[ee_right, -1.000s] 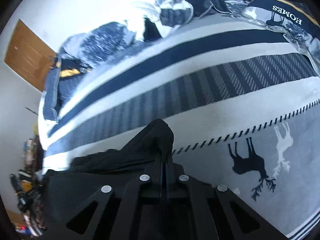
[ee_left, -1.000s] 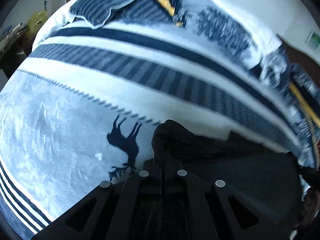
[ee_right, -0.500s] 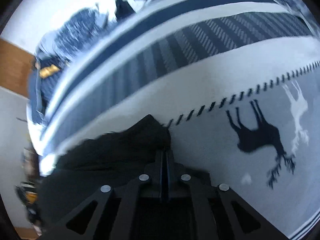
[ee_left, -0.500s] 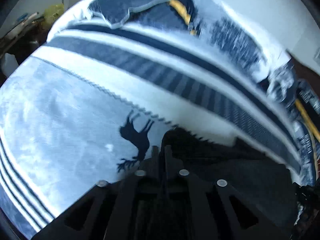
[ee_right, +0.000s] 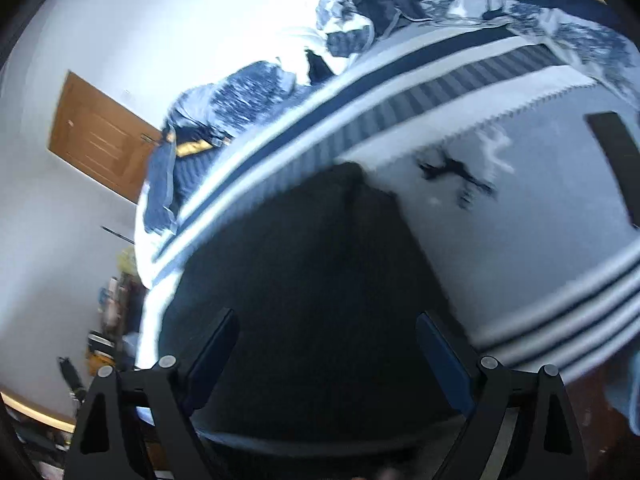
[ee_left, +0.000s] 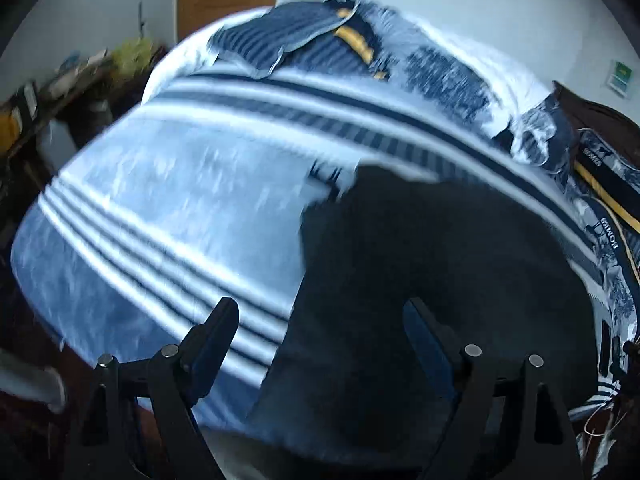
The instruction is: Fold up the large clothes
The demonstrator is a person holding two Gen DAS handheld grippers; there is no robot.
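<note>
A large black garment (ee_left: 420, 288) lies spread flat on the blue and white striped blanket (ee_left: 168, 208) of a bed. It also fills the lower middle of the right wrist view (ee_right: 320, 280). My left gripper (ee_left: 320, 332) is open and empty, raised above the garment's left edge. My right gripper (ee_right: 324, 340) is open and empty, raised above the garment. Both views are motion-blurred.
Rumpled blue patterned bedding (ee_left: 360, 48) lies along the far side of the bed, also in the right wrist view (ee_right: 240, 96). A wooden door (ee_right: 96, 132) is in the white wall. Cluttered furniture (ee_left: 48, 92) stands left of the bed. The bed's near edge is below both grippers.
Both grippers were shut on folds of the black garment low over the blanket. They have opened, let go, and pulled up and back; the garment now lies flat.
</note>
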